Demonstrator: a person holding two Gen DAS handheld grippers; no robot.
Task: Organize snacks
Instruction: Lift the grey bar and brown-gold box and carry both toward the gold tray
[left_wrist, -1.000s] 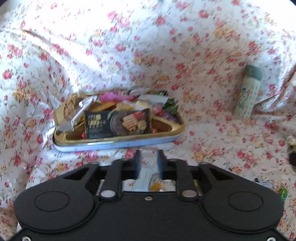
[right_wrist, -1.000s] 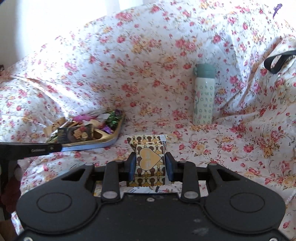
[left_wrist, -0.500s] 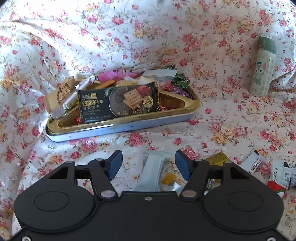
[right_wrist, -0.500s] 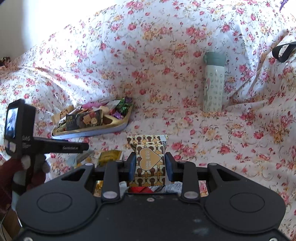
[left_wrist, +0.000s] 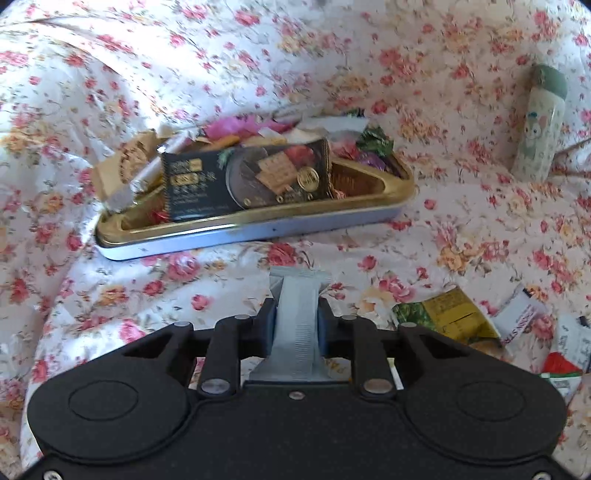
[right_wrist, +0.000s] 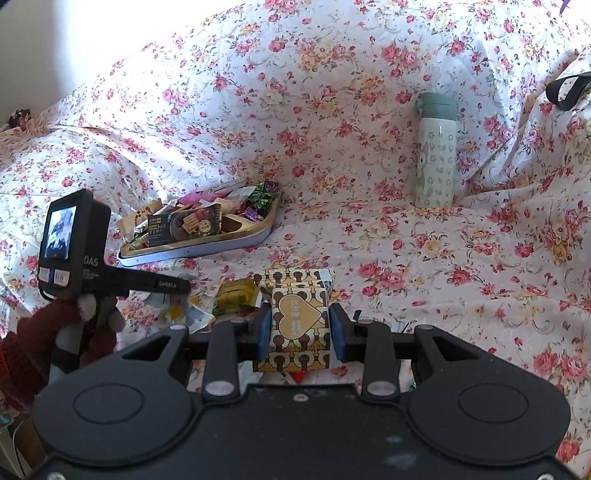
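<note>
Wrapper (left_wrist: 297, 325), light and crushable, sits clamped mid-length in left gripper (left_wrist: 297, 326); right gripper (right_wrist: 299, 326) squeezes stiff box (right_wrist: 297, 325) sides.

We see a green-capped bottle (right_wrist: 436, 151) upright on the floral sheet (right_wrist: 332, 92), and a black strap (right_wrist: 567, 88) far right.

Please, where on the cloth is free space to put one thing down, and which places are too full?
Free: the cloth between the tin and the bottle, and the wide patch to the right of the right gripper, below the bottle. Crowded: the tin, heaped with snacks, and the loose packets near the left gripper.
</note>
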